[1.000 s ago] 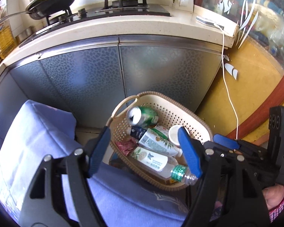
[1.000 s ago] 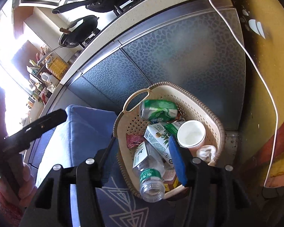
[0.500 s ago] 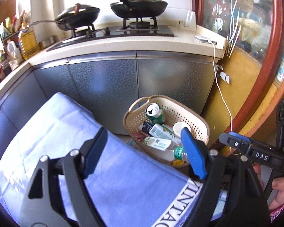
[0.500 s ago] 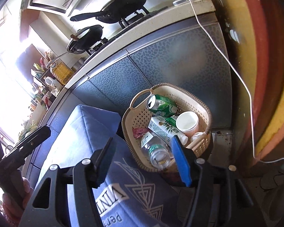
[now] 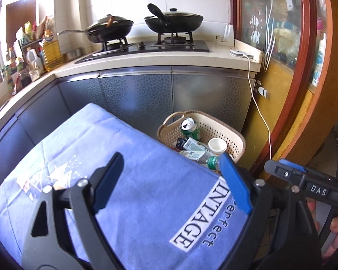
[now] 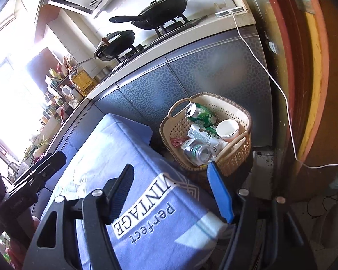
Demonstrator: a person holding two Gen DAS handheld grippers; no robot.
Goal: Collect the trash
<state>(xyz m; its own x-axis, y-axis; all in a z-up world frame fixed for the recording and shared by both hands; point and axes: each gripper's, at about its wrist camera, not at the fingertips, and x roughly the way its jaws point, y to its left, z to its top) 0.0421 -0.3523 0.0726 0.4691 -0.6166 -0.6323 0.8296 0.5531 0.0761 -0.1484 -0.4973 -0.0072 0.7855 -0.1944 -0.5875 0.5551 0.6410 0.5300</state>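
left gripper: fingers spread wide, nothing between them; I hold it over the blue cloth, well back from the basket.
right gripper: also spread, empty; same hover over the cloth, basket ahead and to the right of its blue finger.
basket: tan woven one with a loop handle, low down against the grey cabinet doors, just past the table edge. My guess: parked there so trash goes straight off the table into it.
trash location: all I can see is already in the basket, none on the cloth.
trash count: 1 green can lying on its side, 1 white paper cup mouth toward me, 1 clear bottle with green label, 1 carton, 1 red wrapper. More underneath, can't tell.
blue cloth: covers the table, printed "perfect VINTAGE"; bare of litter as far as both views show.
task stage: looks finished or nearly so, I judge.
stove: 2 black pans with lids on 2 burners.
cable: 1 white lead dropping from the counter beside the basket; snag risk if I reach in.
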